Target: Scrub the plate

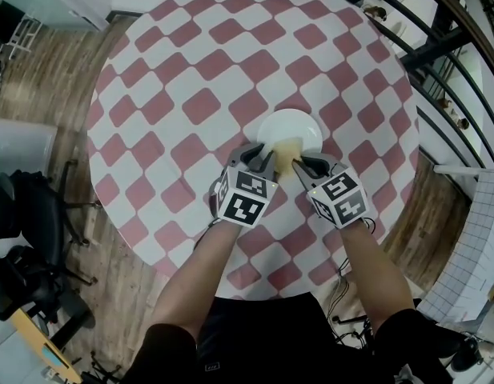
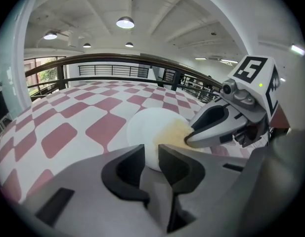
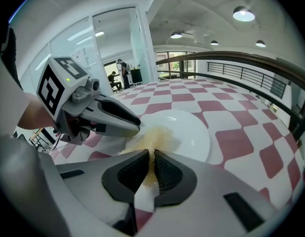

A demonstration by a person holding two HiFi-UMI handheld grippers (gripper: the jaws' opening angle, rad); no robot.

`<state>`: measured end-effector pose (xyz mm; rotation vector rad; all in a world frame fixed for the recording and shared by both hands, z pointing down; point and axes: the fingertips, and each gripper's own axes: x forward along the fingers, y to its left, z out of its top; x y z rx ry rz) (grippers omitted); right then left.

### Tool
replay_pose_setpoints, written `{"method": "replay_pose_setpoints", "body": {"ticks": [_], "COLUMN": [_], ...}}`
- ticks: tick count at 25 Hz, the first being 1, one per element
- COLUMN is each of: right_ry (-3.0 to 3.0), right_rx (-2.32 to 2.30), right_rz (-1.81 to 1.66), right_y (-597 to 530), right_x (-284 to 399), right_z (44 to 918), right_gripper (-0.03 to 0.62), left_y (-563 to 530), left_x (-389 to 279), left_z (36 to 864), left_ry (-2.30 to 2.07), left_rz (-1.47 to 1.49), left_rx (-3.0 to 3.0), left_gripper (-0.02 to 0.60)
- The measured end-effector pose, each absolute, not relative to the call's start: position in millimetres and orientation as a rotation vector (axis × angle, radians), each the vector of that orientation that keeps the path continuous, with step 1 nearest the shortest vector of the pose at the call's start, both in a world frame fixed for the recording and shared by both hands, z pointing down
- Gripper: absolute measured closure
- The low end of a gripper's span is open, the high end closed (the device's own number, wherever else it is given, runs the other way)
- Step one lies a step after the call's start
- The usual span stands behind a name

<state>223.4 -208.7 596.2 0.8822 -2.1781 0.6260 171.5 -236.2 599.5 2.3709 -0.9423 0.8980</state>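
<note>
Plate: white, round, on the checked red-and-white table, right of centre, just ahead of both grippers. Near rim covered in the head view by the jaw tips and the yellow sponge.

Sponge: lying on the near half of the plate. Edges fuzzy, outline hard to make out. Near end running into the right gripper, jaws pressed almost together and pinching it. Portion inside the jaws hidden.

Left gripper: jaws spread with a narrow gap, plate's near rim showing white in the gap. Contact between tips and rim not determinable. Right gripper's tip just beside, resting at the sponge.

Print in view: black-and-white square patterns on the left marker cube and the right marker cube. Blocks only, not legible as letters.

Near table edge covered by the person's two forearms.

Surroundings: curved dark railing beyond the table, cut off at the frame. Wood floor at left. Grid-lined sheet at lower right, only partly in frame.
</note>
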Motion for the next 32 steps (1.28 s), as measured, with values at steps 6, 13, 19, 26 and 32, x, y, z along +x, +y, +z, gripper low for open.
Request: {"method": "replay_pose_setpoints", "body": {"ticks": [6, 13, 19, 26, 32], "right_ry": [-2.146, -2.133, -2.145, -2.141, -2.1], "right_rx": [1.001, 1.02, 1.069, 1.062, 1.103], "right_rz": [0.655, 0.618, 0.757, 0.737, 0.626], "right_y": [-226, -258, -277, -300, -310], "right_x": [263, 264, 261, 253, 262], "right_z": [597, 600, 600, 597, 593], "right_gripper": [0.553, 0.553, 0.553, 0.553, 0.553], "left_y": [-241, -238, -228, -227, -229], "left_x": [171, 172, 166, 169, 167], "left_z": [599, 597, 604, 605, 604], "left_ry": [-0.975, -0.981, -0.997, -0.974, -0.987], "left_rz": [0.881, 0.84, 0.848, 0.852, 0.816], "left_rx": [2.373, 2.374, 2.308, 2.311, 2.3], "left_gripper": [0.508, 0.496, 0.382, 0.382, 0.382]}}
